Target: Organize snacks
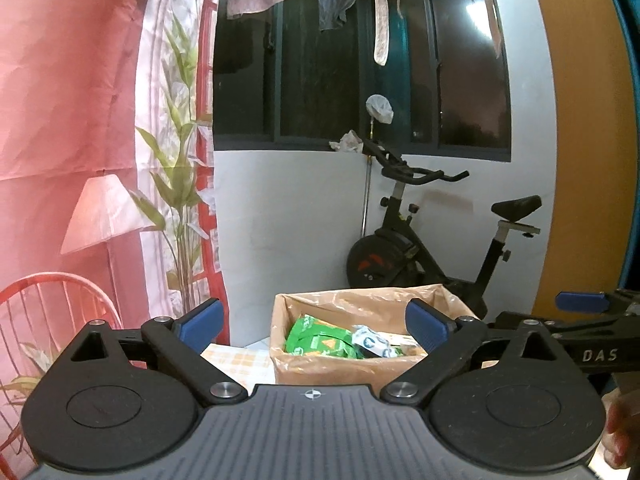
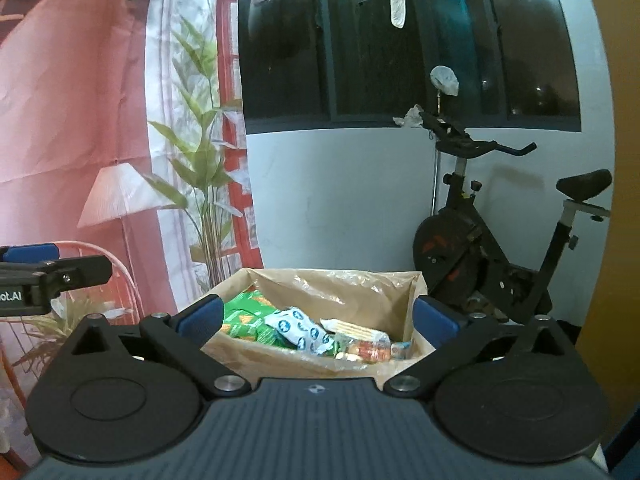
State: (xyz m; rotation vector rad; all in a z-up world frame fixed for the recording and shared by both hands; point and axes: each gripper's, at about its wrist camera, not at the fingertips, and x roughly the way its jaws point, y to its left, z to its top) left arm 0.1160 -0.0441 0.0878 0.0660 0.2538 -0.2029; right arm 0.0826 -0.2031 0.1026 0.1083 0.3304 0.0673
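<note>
A brown cardboard box [image 2: 304, 362] lined with crinkly clear plastic stands open. Inside, green snack bags [image 2: 244, 318] lie by its left wall. A white packet with blue circles [image 2: 300, 330] lies in the middle. More small packets [image 2: 368, 346] lie toward the right wall.

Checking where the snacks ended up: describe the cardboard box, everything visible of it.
The cardboard box is brown, open-topped and upright, lined with crinkled translucent plastic folded over its rim. It stands on a checked cloth, before a white wall. Inside lie green snack packets, a white packet with blue circles and a clear-wrapped biscuit pack. Neither gripper touches it.
</note>
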